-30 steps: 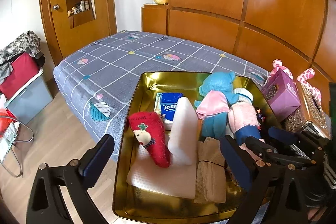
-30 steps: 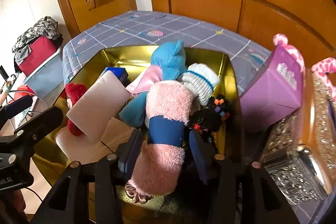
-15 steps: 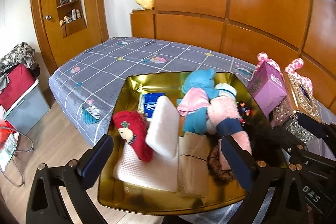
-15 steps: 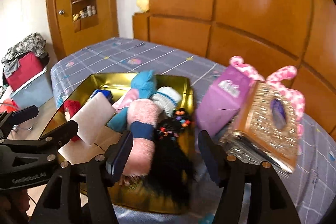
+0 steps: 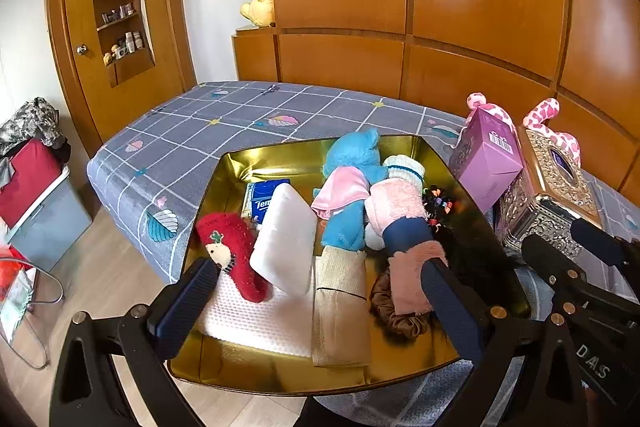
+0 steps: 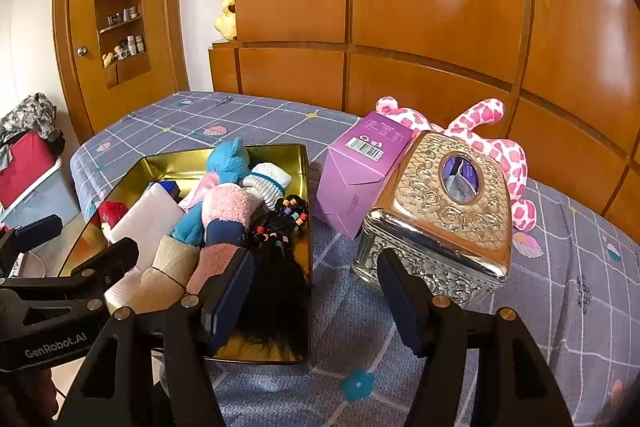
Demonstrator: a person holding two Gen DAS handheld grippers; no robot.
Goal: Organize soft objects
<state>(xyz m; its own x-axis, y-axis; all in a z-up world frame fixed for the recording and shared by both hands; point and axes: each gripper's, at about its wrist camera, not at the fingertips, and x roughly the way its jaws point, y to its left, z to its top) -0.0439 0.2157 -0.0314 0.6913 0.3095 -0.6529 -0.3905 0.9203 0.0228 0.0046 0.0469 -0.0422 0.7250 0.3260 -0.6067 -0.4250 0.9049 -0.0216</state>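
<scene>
both grippers (image 6: 316, 291) angled down, empty

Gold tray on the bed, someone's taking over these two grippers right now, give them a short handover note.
Left gripper: open, empty, above the near end of the gold tray.
Right gripper: open, empty, over the bedspread between tray and silver tissue box.
In the tray: blue plush, pink sock, red sock, white sponge, tissue pack, beige cloth, brown scrunchie, black wig.
Outside it: pink spotted plush, behind the purple box.
Left: probably that plush.
</scene>
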